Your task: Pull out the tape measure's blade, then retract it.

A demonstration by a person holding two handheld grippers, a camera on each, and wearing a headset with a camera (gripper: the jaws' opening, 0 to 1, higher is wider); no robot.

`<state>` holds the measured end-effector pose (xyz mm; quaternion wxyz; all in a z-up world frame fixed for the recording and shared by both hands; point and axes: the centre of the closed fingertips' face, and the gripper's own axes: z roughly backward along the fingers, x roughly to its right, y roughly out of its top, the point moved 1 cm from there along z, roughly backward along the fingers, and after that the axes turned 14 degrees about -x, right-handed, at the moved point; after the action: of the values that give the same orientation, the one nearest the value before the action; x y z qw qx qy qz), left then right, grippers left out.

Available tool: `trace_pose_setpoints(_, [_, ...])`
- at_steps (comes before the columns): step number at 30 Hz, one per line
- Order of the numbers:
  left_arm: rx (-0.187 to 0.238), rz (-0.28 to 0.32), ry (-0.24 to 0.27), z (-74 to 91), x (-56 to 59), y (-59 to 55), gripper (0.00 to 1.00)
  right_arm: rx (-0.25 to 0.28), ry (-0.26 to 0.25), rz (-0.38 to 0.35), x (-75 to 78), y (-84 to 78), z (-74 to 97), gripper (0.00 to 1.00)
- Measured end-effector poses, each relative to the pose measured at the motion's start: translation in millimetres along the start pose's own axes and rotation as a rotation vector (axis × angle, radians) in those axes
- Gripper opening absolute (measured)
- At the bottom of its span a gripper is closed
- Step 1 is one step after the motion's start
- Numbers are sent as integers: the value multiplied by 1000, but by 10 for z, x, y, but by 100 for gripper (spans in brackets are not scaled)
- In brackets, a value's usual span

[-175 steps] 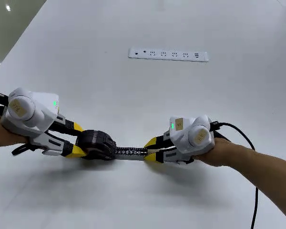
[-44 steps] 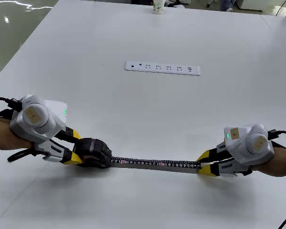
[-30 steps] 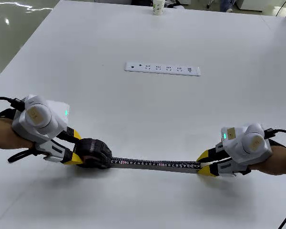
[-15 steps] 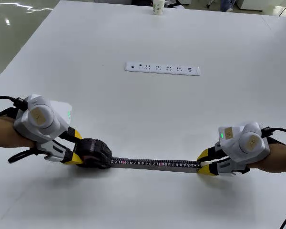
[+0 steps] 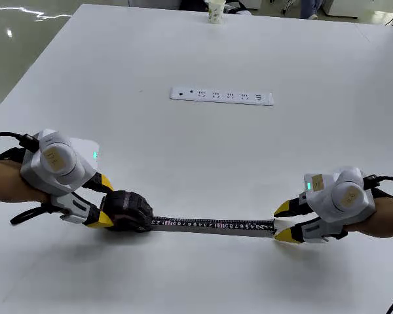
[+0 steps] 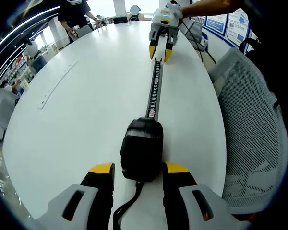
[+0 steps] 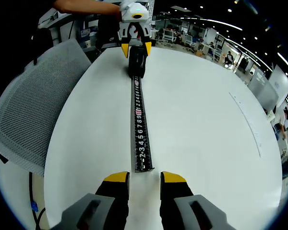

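Note:
A black tape measure case lies on the white table at the lower left, and my left gripper is shut on its sides. Its blade stretches flat to the right across the table. The blade tip ends just in front of my right gripper, which is open, with its yellow fingertips apart above and below the tip. In the left gripper view the case fills the gap of the left gripper and the blade runs away. In the right gripper view the blade stops short of the right gripper.
A white power strip lies farther back at the table's middle. A paper cup stands at the far edge. A grey mesh chair sits off the near table edge. Cables trail from both grippers.
My right gripper has opened and let go of the blade tip. The blade stays pulled out at about the same length. The left gripper still holds the case in place.

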<state>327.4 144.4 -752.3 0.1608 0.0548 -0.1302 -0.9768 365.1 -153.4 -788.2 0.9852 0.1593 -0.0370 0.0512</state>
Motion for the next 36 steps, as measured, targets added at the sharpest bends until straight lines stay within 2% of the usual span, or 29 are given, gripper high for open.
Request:
trace_pose_setpoints(4, [-11, 13, -6, 10, 34, -31, 39, -4, -7, -5, -11, -19, 13, 26])
trace_pose_setpoints(12, [-6, 68, -12, 29, 139, -104, 48, -2, -20, -26, -98, -35, 71, 34])
trace_pose_setpoints(22, [26, 166, -32, 6, 363, -172, 52, 1, -27, -48, -264, -60, 115, 42])
trace_pose_setpoints(31, [45, 241, -14, 34, 457, -242, 58, 27, -37, -128, -402, -74, 151, 51])
trace_pose_setpoints(36, [80, 293, -5, 47, 535, -228, 61, 51, -46, -178, -477, -69, 173, 55])
